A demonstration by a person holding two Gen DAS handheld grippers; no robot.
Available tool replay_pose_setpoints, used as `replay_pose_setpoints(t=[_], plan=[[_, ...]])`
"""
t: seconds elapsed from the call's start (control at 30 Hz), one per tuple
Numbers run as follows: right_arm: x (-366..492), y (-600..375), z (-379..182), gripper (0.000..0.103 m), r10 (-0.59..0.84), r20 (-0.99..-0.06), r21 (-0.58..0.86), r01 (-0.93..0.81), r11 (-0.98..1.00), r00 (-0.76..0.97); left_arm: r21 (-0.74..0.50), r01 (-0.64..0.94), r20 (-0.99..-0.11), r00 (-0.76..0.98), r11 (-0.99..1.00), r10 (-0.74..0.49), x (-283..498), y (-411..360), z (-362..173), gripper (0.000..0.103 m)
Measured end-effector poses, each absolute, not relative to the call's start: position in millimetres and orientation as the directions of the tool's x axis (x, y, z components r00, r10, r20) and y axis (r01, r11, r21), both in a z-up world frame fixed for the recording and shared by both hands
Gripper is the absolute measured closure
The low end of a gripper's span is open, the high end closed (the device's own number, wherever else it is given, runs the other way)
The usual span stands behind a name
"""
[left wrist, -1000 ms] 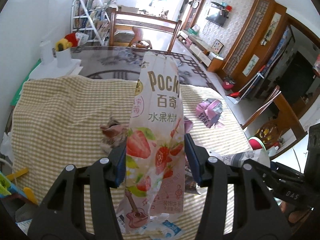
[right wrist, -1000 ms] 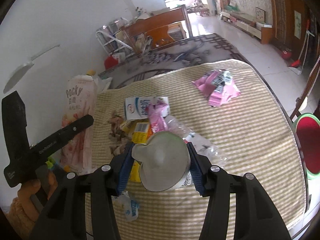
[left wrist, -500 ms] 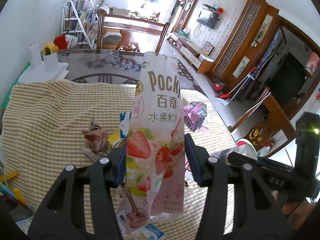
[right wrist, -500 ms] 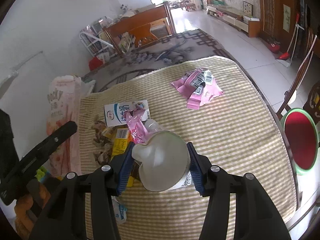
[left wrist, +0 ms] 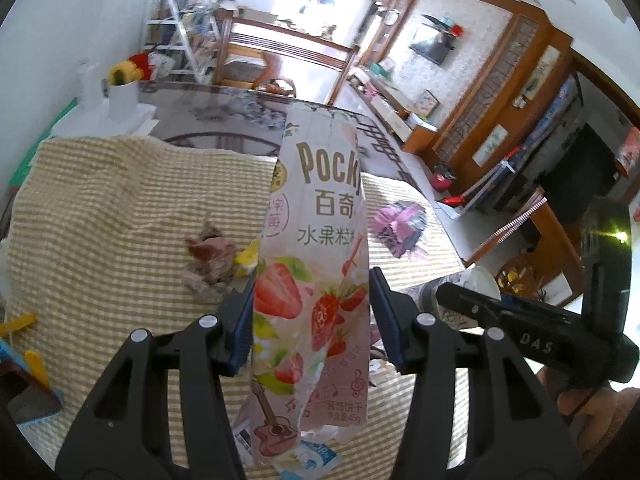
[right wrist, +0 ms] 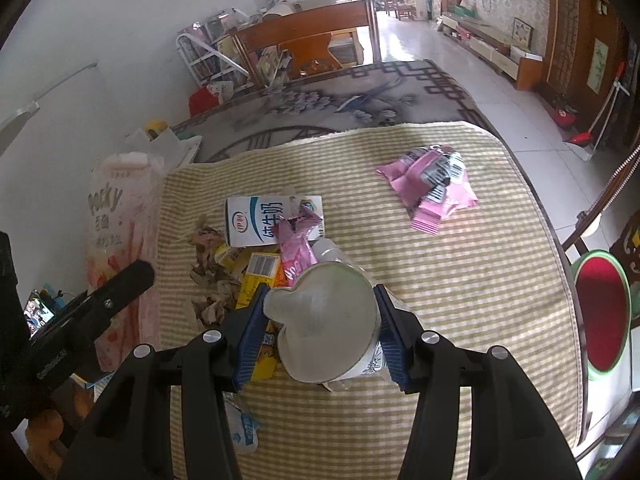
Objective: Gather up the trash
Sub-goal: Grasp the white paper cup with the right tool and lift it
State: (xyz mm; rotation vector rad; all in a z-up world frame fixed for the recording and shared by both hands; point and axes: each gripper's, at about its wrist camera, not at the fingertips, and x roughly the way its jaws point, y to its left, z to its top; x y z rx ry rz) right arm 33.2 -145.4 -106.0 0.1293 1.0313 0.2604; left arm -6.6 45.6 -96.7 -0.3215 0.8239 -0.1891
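My left gripper (left wrist: 312, 316) is shut on a tall pink Pocky strawberry box (left wrist: 316, 264), held upright above the table; the same box (right wrist: 116, 232) shows at the left of the right wrist view. My right gripper (right wrist: 320, 324) is shut on a squashed white paper cup (right wrist: 326, 320), its mouth facing the camera. Under and behind the cup lies a trash heap: a white milk carton (right wrist: 256, 220), a pink wrapper (right wrist: 296, 240), a yellow box (right wrist: 258, 276) and crumpled brown paper (right wrist: 208, 280). Pink packets (right wrist: 432, 188) lie apart on the far right of the cloth.
A yellow checked cloth (right wrist: 460, 300) covers the table, and a small blue-and-white wrapper (right wrist: 244, 428) lies near its front edge. A red-seated stool (right wrist: 600, 312) stands off the right edge. Behind are a patterned table top (right wrist: 340, 104), a wooden chair (right wrist: 312, 40) and a white wall.
The right gripper with the cup has shifted over the table, so the trash heap now sits closer under it. The left gripper has tilted slightly with the Pocky box still held.
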Motion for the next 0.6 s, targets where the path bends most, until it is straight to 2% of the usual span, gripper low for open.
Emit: replay_pose_setpoints(t=[0.3, 0.6], plan=[[52, -149, -115, 0.053, 0.355, -0.813, 0.268, -0.244, 0.932, 0.461, -0.323, -0.155, -0.716, 0.686, 0.934, -0.134, -27, 63, -93, 0.053], [50, -200, -107, 0.053, 0.409, -0.780, 0.297, -0.295, 0.908, 0.474, -0.346, -0.202, -0.707, 0.698, 0.916, -0.113, -28, 15, -86, 0.053]])
